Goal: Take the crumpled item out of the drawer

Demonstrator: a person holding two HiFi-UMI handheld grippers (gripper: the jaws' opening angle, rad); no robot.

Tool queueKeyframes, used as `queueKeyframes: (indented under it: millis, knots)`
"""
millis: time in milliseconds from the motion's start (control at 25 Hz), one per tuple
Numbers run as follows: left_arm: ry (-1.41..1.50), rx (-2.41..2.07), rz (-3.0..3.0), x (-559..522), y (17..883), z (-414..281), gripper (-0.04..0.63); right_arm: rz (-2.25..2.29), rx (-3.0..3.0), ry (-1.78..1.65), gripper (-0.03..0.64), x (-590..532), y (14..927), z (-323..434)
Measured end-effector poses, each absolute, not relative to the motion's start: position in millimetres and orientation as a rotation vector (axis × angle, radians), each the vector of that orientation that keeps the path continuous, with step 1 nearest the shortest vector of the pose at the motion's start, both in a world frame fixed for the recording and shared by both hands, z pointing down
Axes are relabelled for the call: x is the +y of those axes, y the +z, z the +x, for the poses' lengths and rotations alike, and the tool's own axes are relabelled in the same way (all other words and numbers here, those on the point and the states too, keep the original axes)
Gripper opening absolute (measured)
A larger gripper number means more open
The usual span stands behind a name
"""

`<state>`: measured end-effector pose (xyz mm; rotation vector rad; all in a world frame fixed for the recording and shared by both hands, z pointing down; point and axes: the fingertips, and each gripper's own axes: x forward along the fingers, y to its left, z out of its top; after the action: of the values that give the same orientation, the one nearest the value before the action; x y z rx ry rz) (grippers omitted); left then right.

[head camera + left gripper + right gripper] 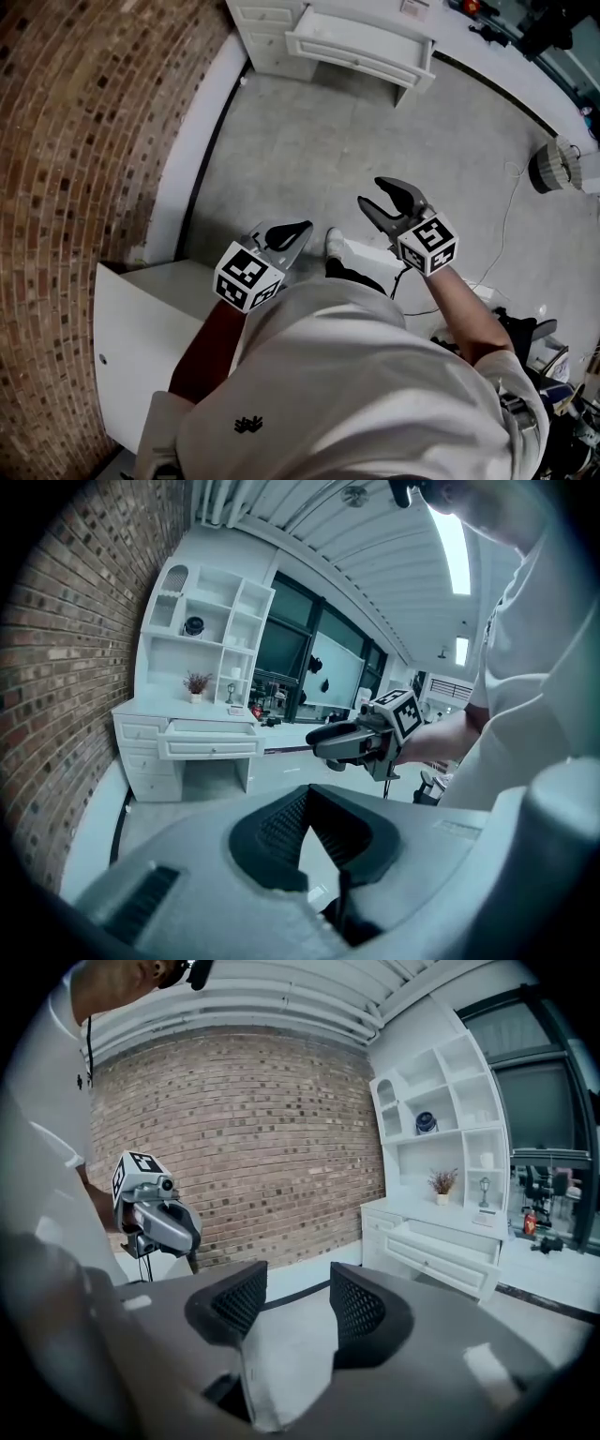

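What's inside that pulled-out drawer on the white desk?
From above, the drawer shows only a pale interior; contents too small to tell. Both gripper views see just its front panel.

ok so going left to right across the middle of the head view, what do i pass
brick wall → left tongs, shut → white shoe → right tongs, open and empty → round object on the floor
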<state>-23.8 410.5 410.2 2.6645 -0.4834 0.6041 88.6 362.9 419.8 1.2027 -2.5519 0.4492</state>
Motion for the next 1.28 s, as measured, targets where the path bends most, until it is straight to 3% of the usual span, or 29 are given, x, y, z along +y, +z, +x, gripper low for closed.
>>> queueKeyframes:
  millis: [480,1280]
  knots:
    - [0.651,-0.497,2.670,321,412,56,0.006,1.189,-2.551,0.458,0.239,256,442,169]
    - [0.595,-0.335,2.764,73,411,15,0.006,1.352,-2.363,0.403,0.239,31,445,158]
